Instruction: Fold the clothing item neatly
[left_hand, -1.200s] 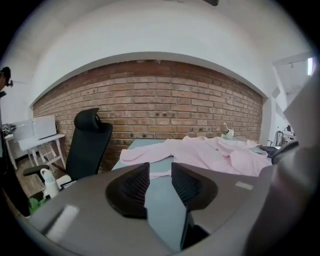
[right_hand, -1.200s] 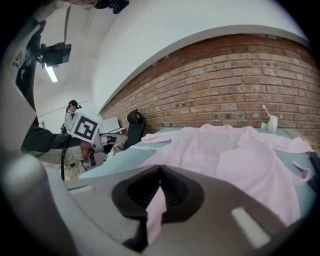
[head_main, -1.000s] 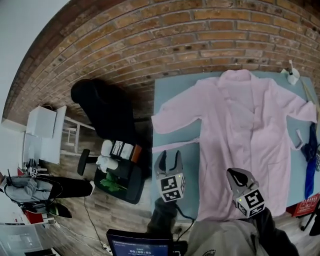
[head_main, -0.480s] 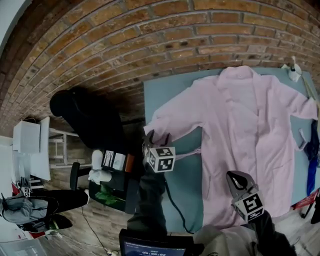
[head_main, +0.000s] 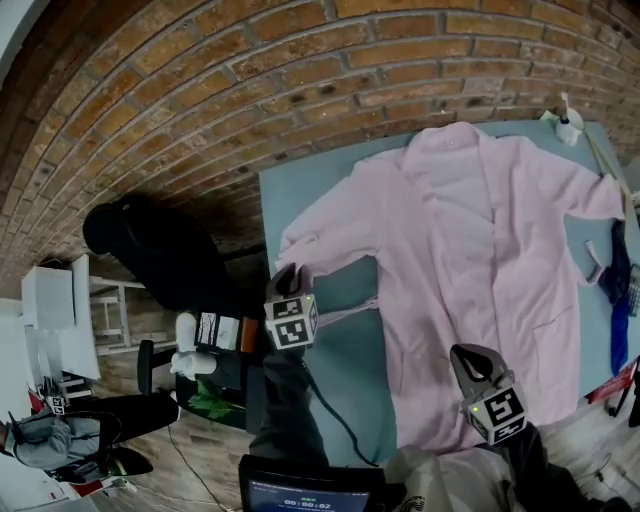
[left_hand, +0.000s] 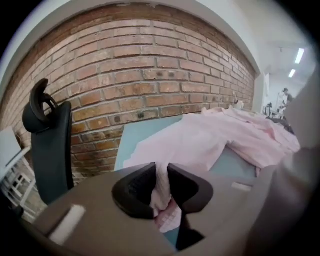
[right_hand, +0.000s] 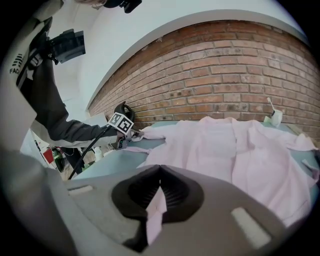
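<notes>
1 pink coat (head_main: 480, 250), flat on worktop (head_main: 360, 352). Left gripper (head_main: 287, 273): jaws just closing on cuff (left_hand: 161, 192). Right gripper (head_main: 470, 360): jaws pinching hem (right_hand: 156, 207). Advice: fold inward, taut.

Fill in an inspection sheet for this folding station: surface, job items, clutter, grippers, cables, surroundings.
Surface: pale blue tabletop, set against the wall.
Job's things: pink long-sleeved cloth coat, spread flat, collar toward the wall.
Clutter: small white bottle at the far right corner; dark blue object at the right edge, kind unclear.
Grippers: left gripper, jaws just closing, pinches the coat's sleeve end; right gripper shut on the coat's hem.
Cables: black cable trails from the left gripper.
Surroundings: red brick wall; black office chair.
</notes>
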